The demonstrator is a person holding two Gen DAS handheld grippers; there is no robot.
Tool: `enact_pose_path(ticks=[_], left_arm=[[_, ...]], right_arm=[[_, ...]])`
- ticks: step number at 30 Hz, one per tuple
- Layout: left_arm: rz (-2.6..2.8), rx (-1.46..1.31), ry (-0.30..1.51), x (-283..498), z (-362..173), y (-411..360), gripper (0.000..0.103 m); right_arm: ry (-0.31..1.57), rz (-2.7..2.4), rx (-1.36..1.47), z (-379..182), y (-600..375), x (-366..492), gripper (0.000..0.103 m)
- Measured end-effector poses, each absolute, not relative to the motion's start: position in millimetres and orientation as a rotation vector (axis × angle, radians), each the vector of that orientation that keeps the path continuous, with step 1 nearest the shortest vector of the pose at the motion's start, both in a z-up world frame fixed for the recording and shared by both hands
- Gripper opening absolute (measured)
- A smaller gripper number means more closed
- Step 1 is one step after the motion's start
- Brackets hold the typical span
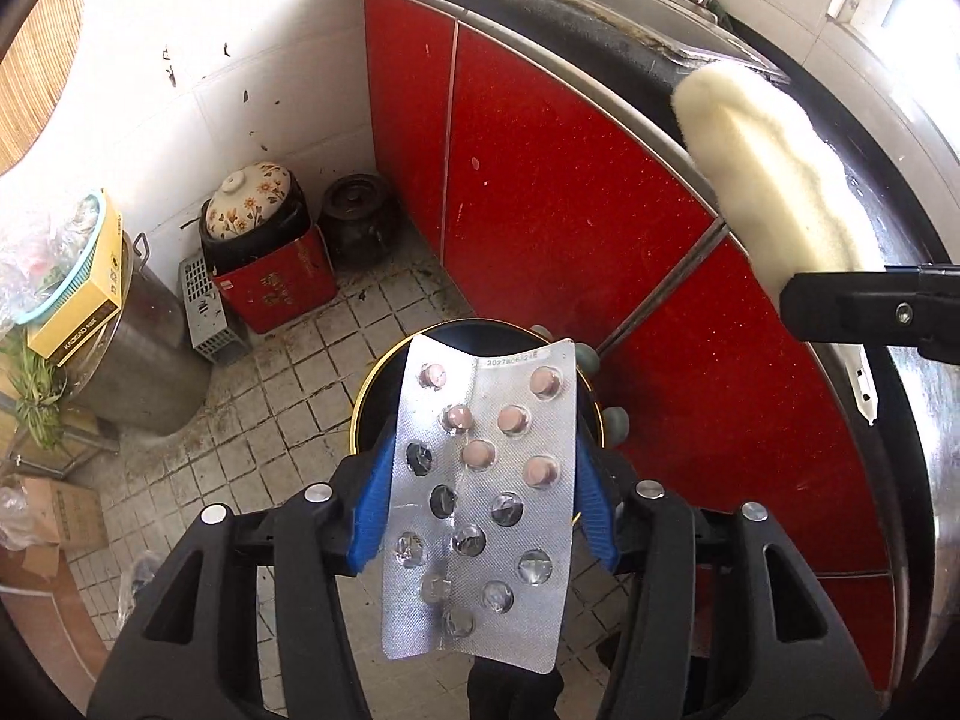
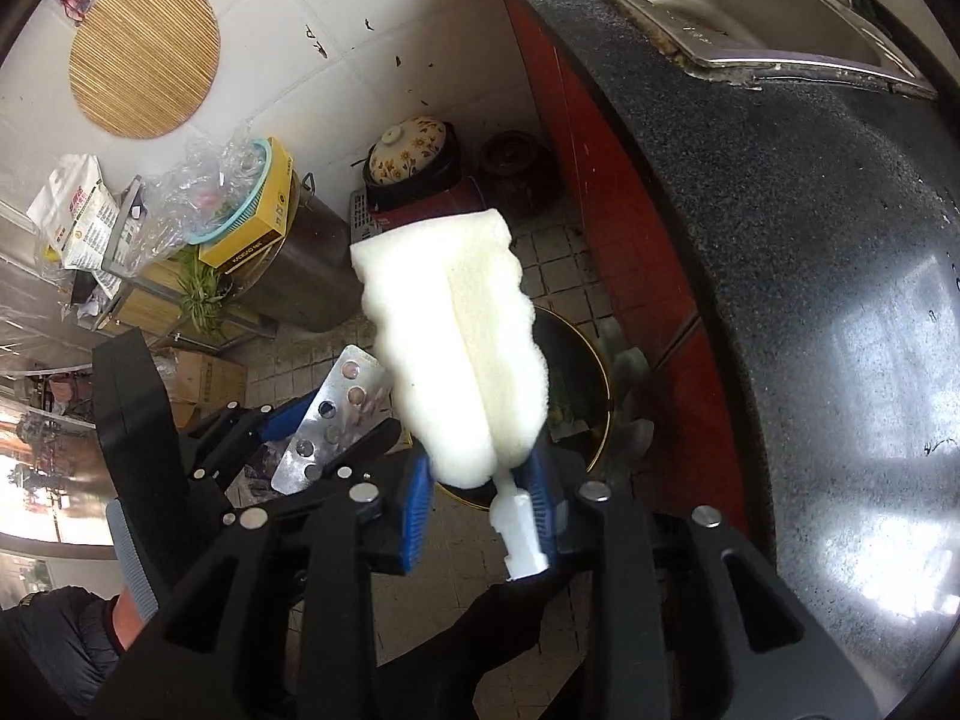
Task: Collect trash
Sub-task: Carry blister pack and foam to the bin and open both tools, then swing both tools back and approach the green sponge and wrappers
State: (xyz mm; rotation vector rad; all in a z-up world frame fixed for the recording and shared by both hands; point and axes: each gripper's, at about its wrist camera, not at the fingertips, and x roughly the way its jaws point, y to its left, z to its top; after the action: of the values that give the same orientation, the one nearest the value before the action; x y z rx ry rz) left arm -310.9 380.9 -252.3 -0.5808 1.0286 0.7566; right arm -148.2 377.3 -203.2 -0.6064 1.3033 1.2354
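Left wrist view, nearest first: the left tongs [image 1: 485, 468] are standing about half open, pointing steeply down. A silver blister pack [image 1: 480, 498] is lying between the blue pads, its long edges against both of them. Whether the pads are pressing on it cannot be told. The pack is creased down its middle. Pink tablets are sitting in the far pockets, and the near pockets are burst.

Right wrist view: the right tongs [image 2: 480, 474] are standing partly open. The white handle stub [image 2: 519, 516] of a foam sponge [image 2: 462, 330] is sitting between the pads. It is touching the pad at 3 o'clock and standing apart from the pad at 9 o'clock, so it is not being clamped. The sponge is pointing away toward 12 o'clock.

Just beyond both tongs, a round black bin [image 1: 367, 396] with a gold rim is standing on the tiled floor [image 1: 270, 390], directly under the pack and the sponge.

Farther out, red cabinet doors [image 1: 540, 210] are running from 12 to 4 o'clock under a dark speckled tabletop [image 2: 810, 240]. A steel sink [image 2: 750, 0] is sitting at 1 o'clock. A floral lidded pot [image 1: 249, 198] is standing in the corner at 10 o'clock.
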Motion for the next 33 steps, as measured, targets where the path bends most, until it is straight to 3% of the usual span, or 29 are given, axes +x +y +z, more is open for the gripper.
enact_pose_path(ticks=[1, 3, 10, 18, 22, 33], left_arm=[[0.755, -0.58, 1.032, -310.7, -252.1, 380.9, 0.07], [0.771, -0.559, 1.033, -312.1, -250.8, 379.8, 0.078], [0.786, -0.55, 1.048, -318.2, -248.4, 376.3, 0.079], [0.753, -0.465, 1.048, -295.2, -218.5, 357.5, 0.085], [0.697, -0.377, 1.04, -260.4, -191.9, 331.7, 0.092], [0.156, -0.066, 0.959, -85.6, -114.1, 171.6, 0.092]], right_arm=[[1.301, 1.234, -0.598, -200.9, 378.6, -149.0, 0.055], [1.297, 1.239, -0.586, -197.6, 375.2, -147.9, 0.058], [1.302, 1.256, -0.56, -183.7, 357.6, -143.4, 0.059], [1.246, 1.211, -0.447, -146.5, 304.6, -111.8, 0.066], [1.16, 1.113, -0.357, -111.5, 241.7, -74.5, 0.075], [0.976, 0.548, -0.119, -45.7, -24.3, 21.0, 0.077]])
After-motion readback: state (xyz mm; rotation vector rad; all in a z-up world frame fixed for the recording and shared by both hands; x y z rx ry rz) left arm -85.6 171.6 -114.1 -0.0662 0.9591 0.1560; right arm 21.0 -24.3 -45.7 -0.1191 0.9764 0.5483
